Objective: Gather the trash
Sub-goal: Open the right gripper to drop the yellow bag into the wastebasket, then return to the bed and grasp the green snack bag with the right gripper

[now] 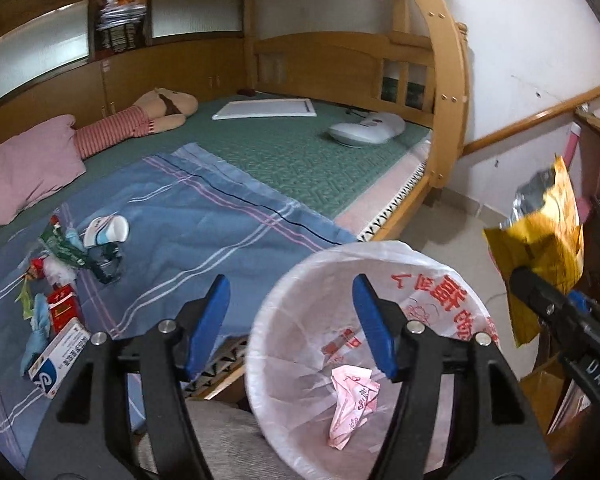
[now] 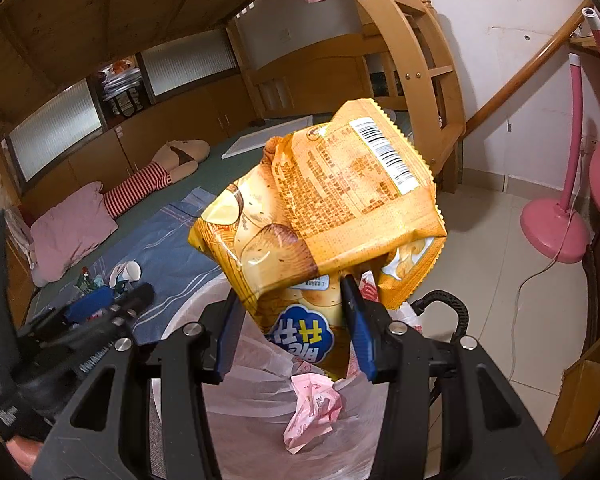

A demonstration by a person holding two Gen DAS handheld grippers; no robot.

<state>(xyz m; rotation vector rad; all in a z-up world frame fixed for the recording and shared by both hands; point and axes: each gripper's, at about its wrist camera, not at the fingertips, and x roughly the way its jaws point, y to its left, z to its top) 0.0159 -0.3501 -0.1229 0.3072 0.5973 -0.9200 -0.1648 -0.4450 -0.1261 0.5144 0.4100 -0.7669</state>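
Two claws are in view. The right claw [image 2: 292, 332] is pinched on the lower part of a crumpled yellow-orange foil crisp packet [image 2: 320, 216], which is held above the open mouth of a round bin lined with a white plastic bag printed in red [image 1: 380, 280]. From the left wrist view the same packet [image 1: 540, 240] is seen off to the right of the bin rim, with its silver inner face showing at the torn top.

Handling, as judged: the packet is very light, thin and soft, and its glossy film is likely slippery. It is folded over on itself and looks empty or nearly so, though this cannot be confirmed. A pinch across a doubled fold or a sealed crimped edge is judged firmer than one on a single ply. Once released it may flutter sideways, so release is best made low over the liner.

One crumpled pink paper wrapper [image 1: 352, 404] is already lying at the bottom of the bin.

The left claw [image 1: 292, 320] is spread wide and holds nothing; it is pointed forward between the bed edge and the bin, with the right blue pad over the liner.

More litter is left on the blue striped bedsheet [image 1: 204, 216]: a white and blue medicine box [image 1: 58, 362], a red carton [image 1: 62, 308], a green wrapper [image 1: 62, 248] and a white tube-like container [image 1: 106, 232].
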